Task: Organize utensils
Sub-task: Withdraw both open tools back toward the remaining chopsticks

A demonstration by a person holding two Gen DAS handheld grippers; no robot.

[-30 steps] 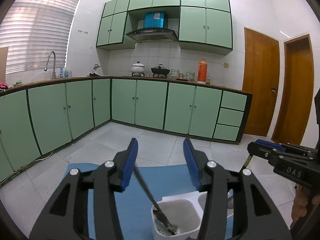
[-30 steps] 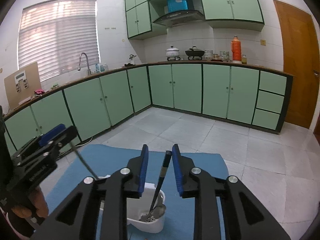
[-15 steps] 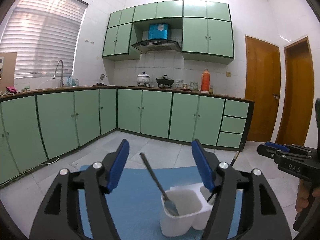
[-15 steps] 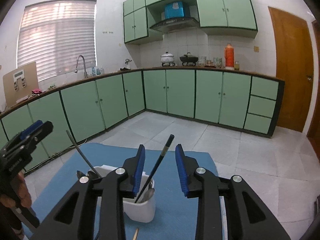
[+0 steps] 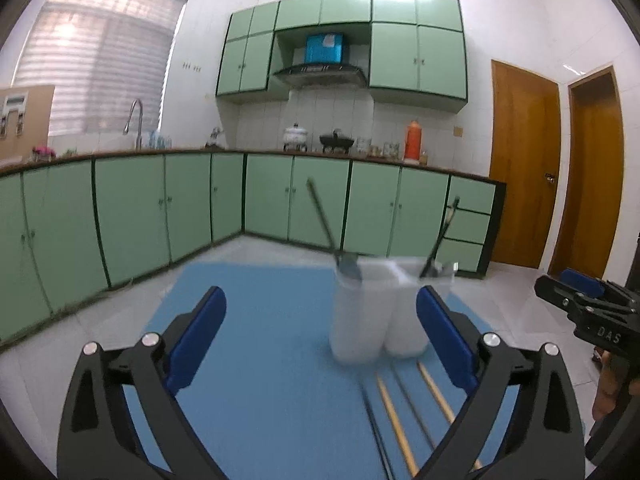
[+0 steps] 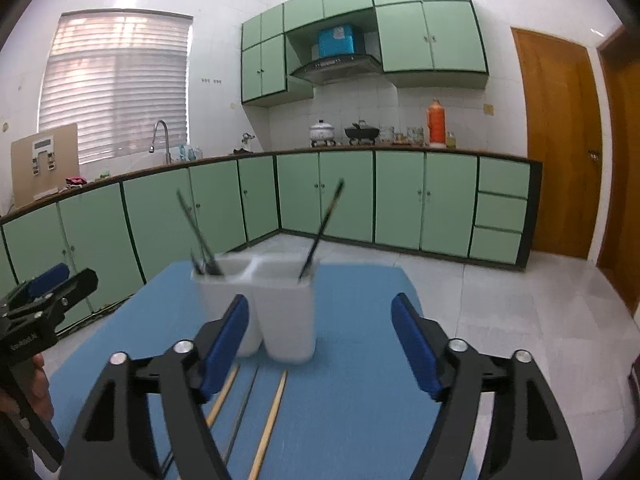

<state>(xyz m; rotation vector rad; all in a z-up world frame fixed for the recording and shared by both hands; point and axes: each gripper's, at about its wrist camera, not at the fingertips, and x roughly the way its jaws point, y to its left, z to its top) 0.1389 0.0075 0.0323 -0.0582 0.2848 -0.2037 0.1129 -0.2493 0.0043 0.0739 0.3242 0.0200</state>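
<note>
A white two-cup utensil holder (image 5: 380,312) stands on the blue mat (image 5: 256,360); it also shows in the right wrist view (image 6: 276,312). A dark-handled utensil (image 5: 324,220) leans in its left cup and another (image 5: 440,236) in its right cup; the right wrist view shows them too (image 6: 196,232) (image 6: 320,228). Wooden chopsticks (image 5: 392,416) and dark chopsticks (image 5: 412,408) lie on the mat in front of the holder. My left gripper (image 5: 320,316) is open and empty. My right gripper (image 6: 320,332) is open and empty, just short of the holder.
Green kitchen cabinets (image 5: 160,208) and a counter with pots and an orange flask (image 5: 412,140) run behind. Wooden doors (image 5: 524,160) stand at the right. Grey tiled floor (image 6: 500,320) surrounds the mat. The other gripper shows at each view's edge (image 5: 588,312) (image 6: 36,312).
Both grippers have let go of their utensils, opened wide and pulled back and down from the holder. The chopsticks on the mat have come into view.
</note>
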